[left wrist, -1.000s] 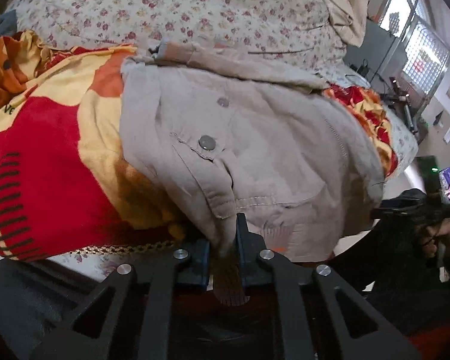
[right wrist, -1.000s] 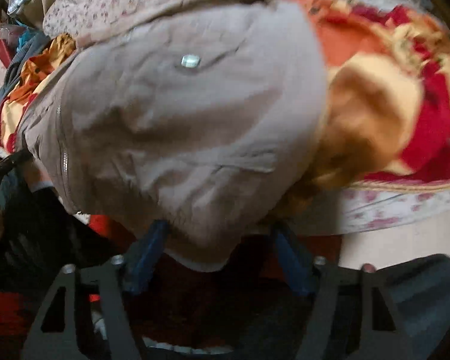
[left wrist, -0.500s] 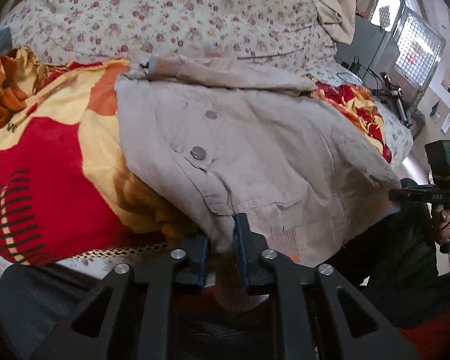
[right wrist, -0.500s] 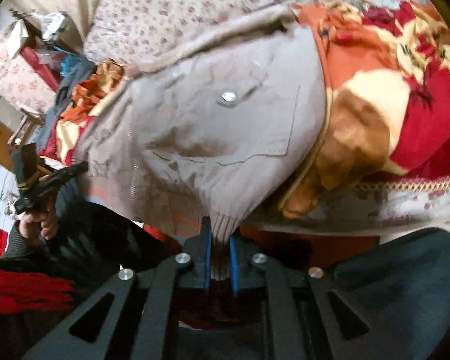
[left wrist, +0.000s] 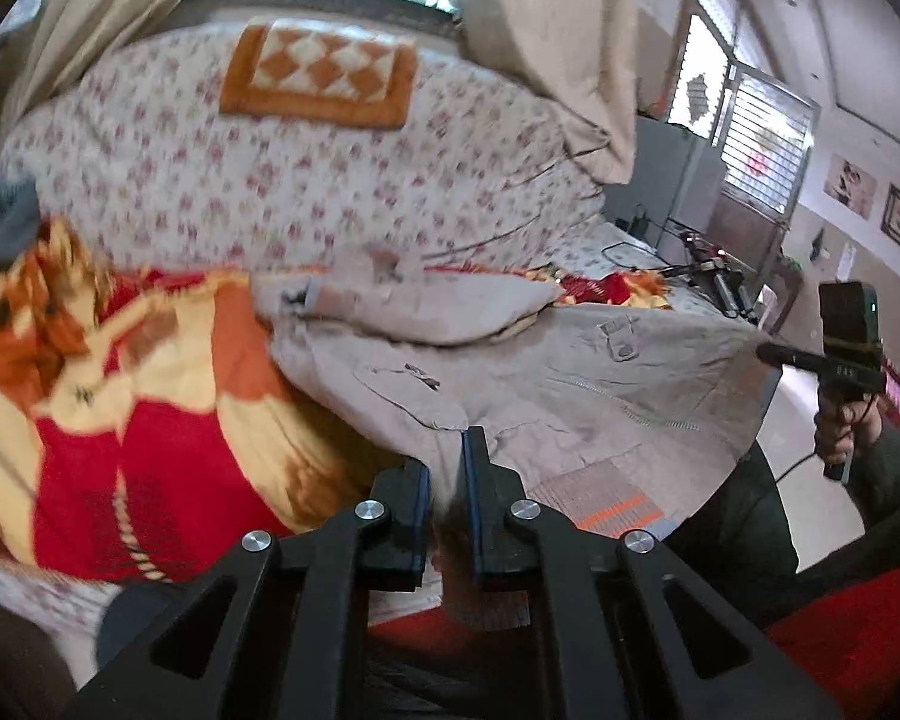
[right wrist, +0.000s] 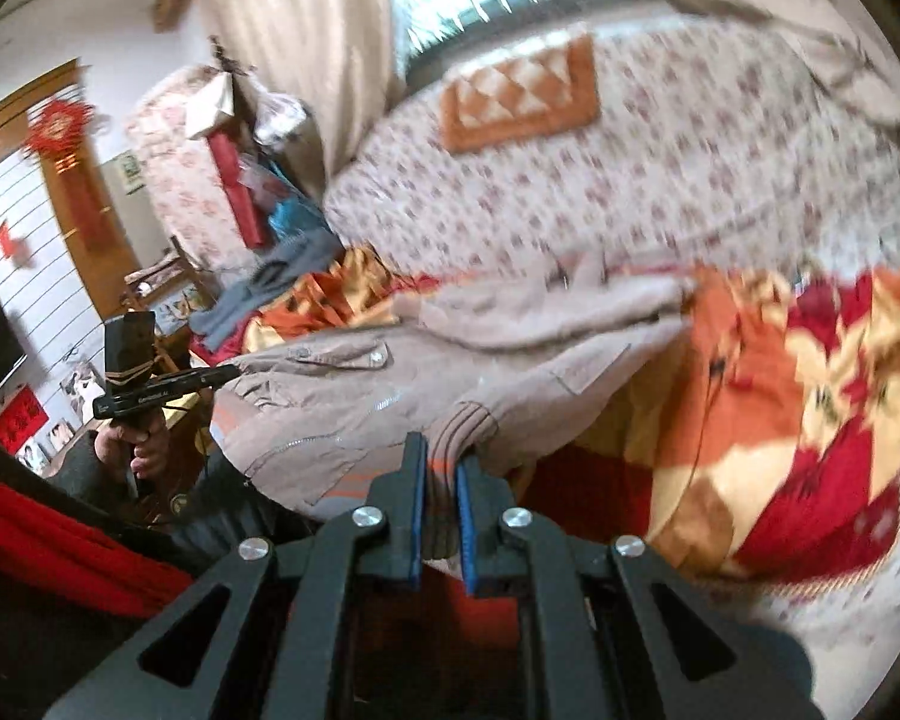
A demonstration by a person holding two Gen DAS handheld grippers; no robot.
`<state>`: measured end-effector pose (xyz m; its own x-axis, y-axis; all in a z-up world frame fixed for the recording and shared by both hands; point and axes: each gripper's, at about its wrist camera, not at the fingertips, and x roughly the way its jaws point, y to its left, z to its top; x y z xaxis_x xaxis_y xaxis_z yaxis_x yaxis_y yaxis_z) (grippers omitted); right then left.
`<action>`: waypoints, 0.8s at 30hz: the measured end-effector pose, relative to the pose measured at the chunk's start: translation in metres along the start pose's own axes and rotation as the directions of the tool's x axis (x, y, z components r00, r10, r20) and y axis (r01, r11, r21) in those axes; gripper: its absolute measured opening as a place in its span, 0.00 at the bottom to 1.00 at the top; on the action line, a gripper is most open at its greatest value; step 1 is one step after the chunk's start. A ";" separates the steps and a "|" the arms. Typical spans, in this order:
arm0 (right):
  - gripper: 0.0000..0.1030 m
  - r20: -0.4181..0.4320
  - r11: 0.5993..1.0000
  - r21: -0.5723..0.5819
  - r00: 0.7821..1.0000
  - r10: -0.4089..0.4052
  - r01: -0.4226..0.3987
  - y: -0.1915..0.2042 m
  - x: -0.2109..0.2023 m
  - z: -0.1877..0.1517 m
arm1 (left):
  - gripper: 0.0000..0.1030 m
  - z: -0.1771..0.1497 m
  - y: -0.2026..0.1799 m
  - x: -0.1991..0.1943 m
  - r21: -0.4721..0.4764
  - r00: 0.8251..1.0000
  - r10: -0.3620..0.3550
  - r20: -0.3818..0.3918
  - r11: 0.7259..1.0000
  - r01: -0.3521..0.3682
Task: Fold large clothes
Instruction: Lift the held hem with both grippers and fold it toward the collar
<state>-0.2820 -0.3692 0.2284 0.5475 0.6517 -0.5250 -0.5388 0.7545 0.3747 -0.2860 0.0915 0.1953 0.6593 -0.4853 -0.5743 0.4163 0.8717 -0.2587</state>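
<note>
Beige cotton jacket, large, with snap pockets, zip and ribbed hem, is lying across the red, orange and yellow blanket at the near edge of the bed, its collar end resting farther in toward the floral sheet.

Left tool: jaws are pressing narrow on the jacket's hem, cloth is bunching between the blue pads; the garment is spreading away in front of it and off to the right.

Right tool: jaws are clamping narrow on the ribbed hem band, having just been closing on it with the cloth between them; the jacket is stretching away forward and to the left.

The hem is hanging taut between the two tools, raised off the bed's near edge. The long axis is running from hem at the near edge to collar toward the far side; the hem line is running along the near edge.

An orange diamond-patterned pillow is lying near the far edge.
</note>
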 end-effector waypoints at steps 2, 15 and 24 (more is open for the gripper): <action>0.08 0.045 0.999 -0.034 0.999 0.005 -0.004 0.012 -0.014 0.010 | 0.01 0.009 -0.004 -0.013 0.016 1.000 -0.004 0.025 1.000 0.004; 0.08 0.151 0.980 0.092 0.970 -0.189 0.177 -0.026 0.020 0.089 | 0.02 0.098 0.006 0.055 0.129 0.990 0.140 -0.025 0.982 -0.136; 0.09 0.077 0.911 0.247 0.931 -0.358 0.330 -0.111 0.131 0.176 | 0.02 0.192 0.065 0.158 0.124 0.971 0.230 -0.069 0.968 -0.220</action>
<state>-0.0382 -0.3535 0.2523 0.7516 0.3422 -0.5639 -0.1516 0.9217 0.3572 -0.0350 0.0583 0.2368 0.6926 -0.2663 -0.6704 0.3357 0.9416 -0.0273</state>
